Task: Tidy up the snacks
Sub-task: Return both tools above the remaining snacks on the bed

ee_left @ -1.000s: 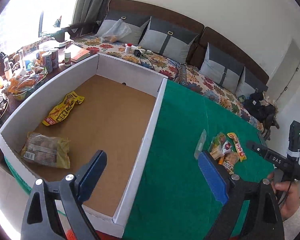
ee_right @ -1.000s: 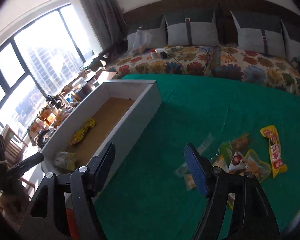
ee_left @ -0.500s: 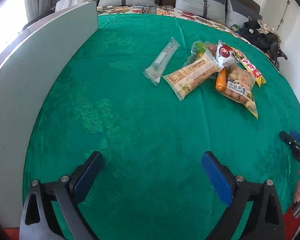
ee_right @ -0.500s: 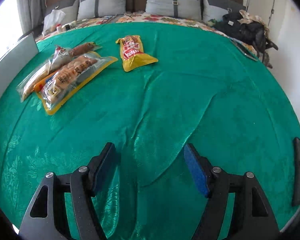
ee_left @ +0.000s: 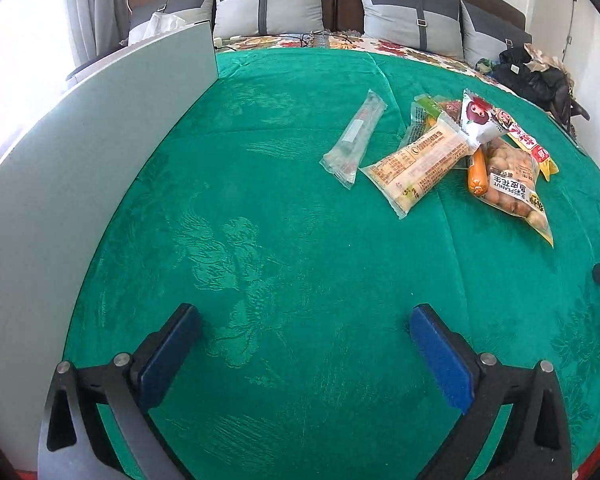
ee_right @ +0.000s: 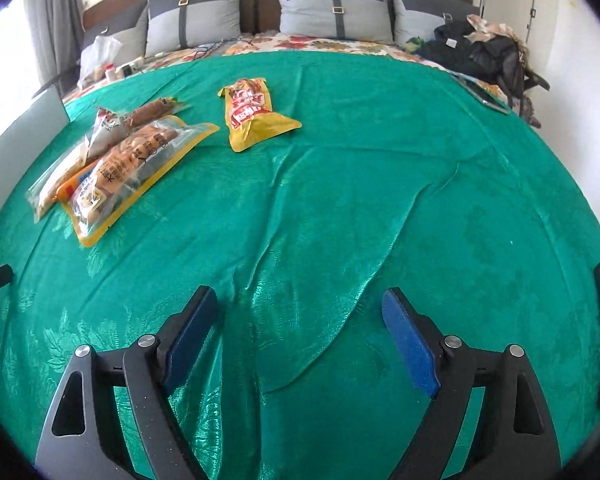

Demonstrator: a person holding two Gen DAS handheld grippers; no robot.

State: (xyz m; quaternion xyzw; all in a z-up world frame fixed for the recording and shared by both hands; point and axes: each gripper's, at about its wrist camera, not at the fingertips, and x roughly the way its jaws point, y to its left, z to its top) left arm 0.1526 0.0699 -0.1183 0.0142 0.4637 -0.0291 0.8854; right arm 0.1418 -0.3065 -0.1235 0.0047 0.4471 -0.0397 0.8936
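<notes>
While both tools' jaws have just widened, empty, the box [ee_left: 100, 128] shows only its outer wall.

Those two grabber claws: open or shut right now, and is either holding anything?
Left gripper: open, jaws just widened, nothing between them.
Right gripper: open, jaws just widened, nothing between them.

Green patterned cloth [ee_right: 380, 160] spread wide over the bed, rumpled into long folds near the middle. On it, a clear slim packet [ee_left: 354, 140] lies alone, a heap of snack packs [ee_left: 460, 148] just beside it, a yellow-red bag [ee_right: 252, 114] apart. The white box wall [ee_left: 80, 160] rises along the cloth's left edge.
</notes>
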